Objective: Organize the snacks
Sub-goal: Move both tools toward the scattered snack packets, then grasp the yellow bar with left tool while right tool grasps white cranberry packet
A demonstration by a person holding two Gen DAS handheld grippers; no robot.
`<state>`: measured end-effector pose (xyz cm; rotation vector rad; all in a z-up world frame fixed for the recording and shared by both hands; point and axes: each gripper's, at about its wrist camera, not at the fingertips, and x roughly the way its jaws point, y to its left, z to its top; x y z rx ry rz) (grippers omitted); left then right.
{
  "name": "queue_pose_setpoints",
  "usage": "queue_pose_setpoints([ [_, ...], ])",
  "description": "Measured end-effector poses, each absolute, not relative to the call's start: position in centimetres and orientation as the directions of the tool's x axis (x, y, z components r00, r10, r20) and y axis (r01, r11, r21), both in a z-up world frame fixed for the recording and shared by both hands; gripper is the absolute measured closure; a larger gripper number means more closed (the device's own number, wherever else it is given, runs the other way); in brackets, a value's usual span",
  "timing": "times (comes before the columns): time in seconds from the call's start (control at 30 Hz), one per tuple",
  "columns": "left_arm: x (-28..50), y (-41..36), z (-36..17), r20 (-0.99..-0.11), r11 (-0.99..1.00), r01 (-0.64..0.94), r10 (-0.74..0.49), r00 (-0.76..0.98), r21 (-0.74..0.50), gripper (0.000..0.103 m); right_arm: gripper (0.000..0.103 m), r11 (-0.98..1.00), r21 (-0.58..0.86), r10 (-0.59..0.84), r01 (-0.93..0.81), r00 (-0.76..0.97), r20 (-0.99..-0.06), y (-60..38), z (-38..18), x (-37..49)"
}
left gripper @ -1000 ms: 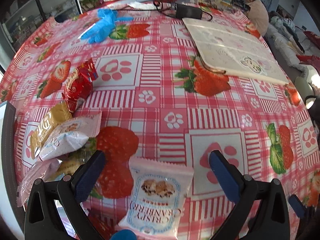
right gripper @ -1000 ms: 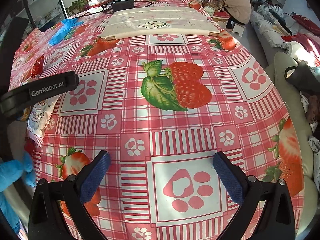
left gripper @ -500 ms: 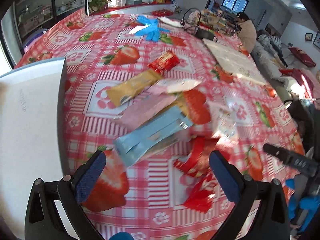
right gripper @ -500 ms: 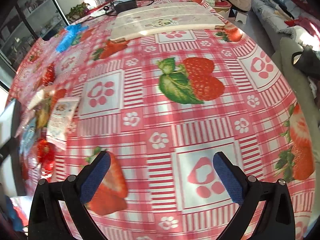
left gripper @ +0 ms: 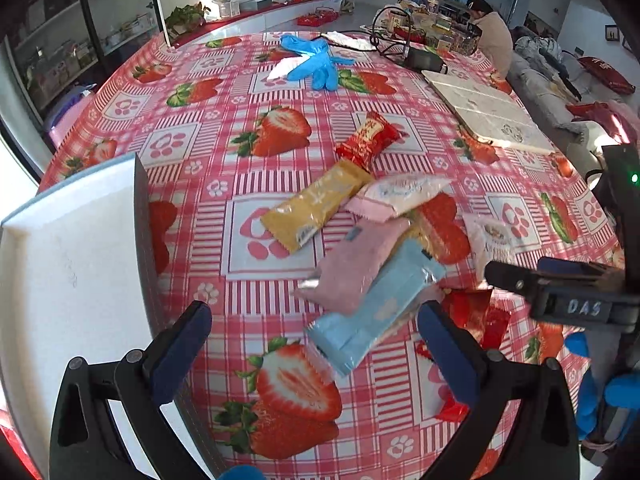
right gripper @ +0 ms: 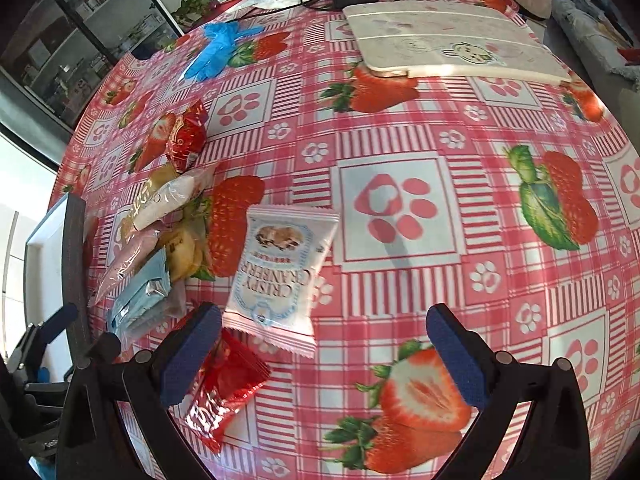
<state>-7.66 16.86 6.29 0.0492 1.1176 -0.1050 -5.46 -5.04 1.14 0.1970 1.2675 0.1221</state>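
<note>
**Both grippers wide open over the snack pile**

My left gripper hangs above the strawberry-print tablecloth with its jaws spread wide and nothing between them. Just ahead of it, close to the inner side of its right finger, lies a light blue packet, and a pink packet overlaps the far end of that one. Further ahead sit a yellow bar, a white-and-pink packet and, beyond those, a red wrapper. To the left of the gripper, right beside its left finger, stands a white tray with a dark edge. To its right I see my other tool and a red packet partly under it.

My right gripper is also fully open and holds nothing. The white Crispy Cranberry packet lies flat just ahead of it, nearer the left finger. A shiny red packet sits right by the left fingertip, partly hidden behind it. The rest of the pile spreads off to the front-left. Far ahead, well apart, lie blue gloves and a white folded mat.
</note>
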Motion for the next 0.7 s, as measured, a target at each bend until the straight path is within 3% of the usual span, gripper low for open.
queue_pose_setpoints([
  [0.13, -5.1, 17.0, 6.5, -0.905, 0.996, 0.092, -0.032, 0.423, 0.008, 0.000, 0.000, 0.989, 0.151, 0.146, -0.006, 0.282, -0.948, -3.5, 0.3, -4.3],
  [0.17, -4.4, 16.9, 6.3, -0.907, 0.995, 0.095, -0.023, 0.420, 0.018, 0.000, 0.006, 0.992, 0.126, 0.125, -0.016, 0.290, -0.949, -3.4, 0.4, -4.3],
  [0.23, -3.2, 16.5, 5.7, -0.905, 0.992, 0.116, 0.003, 0.426, 0.058, 0.000, 0.028, 0.997, 0.058, 0.069, -0.044, 0.320, -0.945, -3.4, 0.7, -4.7],
  [0.27, -2.5, 16.2, 5.5, -0.900, 0.987, 0.132, 0.028, 0.436, 0.094, 0.000, 0.044, 0.998, 0.035, 0.052, -0.059, 0.330, -0.943, -3.6, 0.9, -5.1],
  [0.3, -1.9, 16.0, 5.0, -0.892, 0.981, 0.145, 0.053, 0.449, 0.132, 0.000, 0.050, 0.997, 0.038, 0.059, -0.069, 0.335, -0.940, -4.0, 1.0, -5.3],
  [0.4, -0.1, 15.9, 3.5, -0.890, 0.966, 0.169, 0.102, 0.444, 0.195, 0.000, 0.050, 0.994, 0.080, 0.099, -0.068, 0.332, -0.938, -5.1, 1.1, -5.7],
  [0.7, 2.1, 15.2, 0.9, -0.910, 0.974, 0.198, 0.018, 0.414, 0.109, 0.000, 0.045, 0.993, 0.054, 0.086, -0.103, 0.343, -0.935, -4.6, 1.2, -6.0],
])
